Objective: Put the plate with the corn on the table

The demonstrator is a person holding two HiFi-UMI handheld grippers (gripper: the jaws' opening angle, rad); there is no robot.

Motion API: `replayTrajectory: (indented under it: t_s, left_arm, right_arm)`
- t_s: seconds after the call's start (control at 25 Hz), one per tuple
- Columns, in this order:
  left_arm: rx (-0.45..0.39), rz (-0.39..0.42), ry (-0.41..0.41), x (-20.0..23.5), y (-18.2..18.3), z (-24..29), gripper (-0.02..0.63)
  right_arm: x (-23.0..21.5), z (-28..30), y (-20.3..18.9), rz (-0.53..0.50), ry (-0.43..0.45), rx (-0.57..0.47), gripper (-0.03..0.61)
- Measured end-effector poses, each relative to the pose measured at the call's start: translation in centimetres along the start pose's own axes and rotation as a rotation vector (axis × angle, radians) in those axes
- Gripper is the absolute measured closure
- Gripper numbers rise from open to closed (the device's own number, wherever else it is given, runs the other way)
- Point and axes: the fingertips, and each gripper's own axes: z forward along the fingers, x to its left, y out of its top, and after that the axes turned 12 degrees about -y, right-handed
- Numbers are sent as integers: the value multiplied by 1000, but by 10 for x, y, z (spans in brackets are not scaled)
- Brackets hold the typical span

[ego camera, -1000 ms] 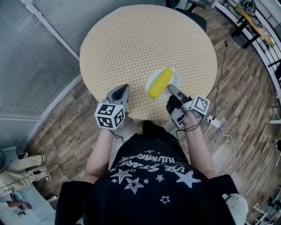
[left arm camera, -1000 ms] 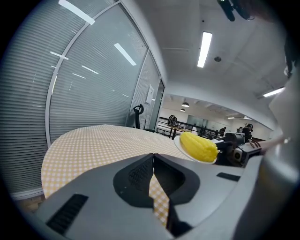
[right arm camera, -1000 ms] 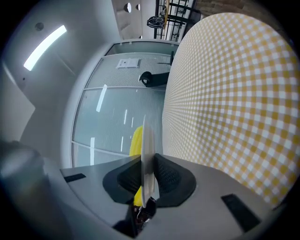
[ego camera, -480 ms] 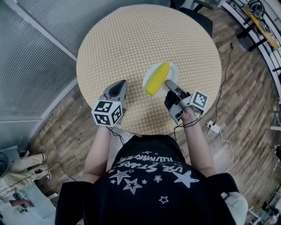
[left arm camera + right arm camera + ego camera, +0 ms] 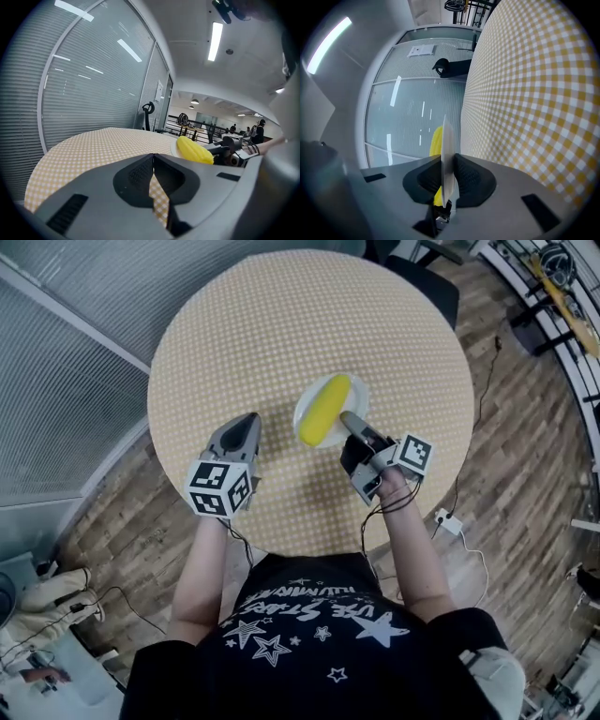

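Seen from above, you stand at the near edge of a round table point(image 5: 281, 324) covered in a yellow-and-white check cloth. Over the last second you have moved in. Both grippers now reach further over the table from its near edge than they did, and the plate has travelled with them.

Toward the table's left side, the left gripper point(image 5: 246, 420) hovers over the check cloth, a little way in from the near edge. Its jaws are pressed together with nothing between them, and only cloth shows past them in the left gripper view. It takes no part in the carry.

Near the table's middle, slightly toward you, is the white plate point(image 5: 357, 395), with the yellow corn point(image 5: 323, 410) lying lengthwise across it. A second ago the plate was close to the table's near edge — now it has cloth on every side. Whether its underside touches the table cannot be made out.

Just to the right, the right gripper point(image 5: 347, 418) is clamped on the plate's near rim. The right gripper view shows that rim edge-on, pinched between the two pads, with the corn behind it.

By the look of it, the carry is nearly done. What remains is to settle the plate flat and release the rim, keeping it level so the corn does not roll.
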Motion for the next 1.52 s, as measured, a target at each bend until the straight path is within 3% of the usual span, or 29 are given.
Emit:
replayTrajectory:
  t_s: [0.84, 1.52]
  left_arm:
    - [53, -79, 120, 53, -30, 26, 605]
    - [65, -106, 124, 56, -46, 21, 605]
  right_arm:
    - [-53, 93, 32, 25, -77, 84, 523]
    - [-81, 116, 37, 57, -182, 68, 523]
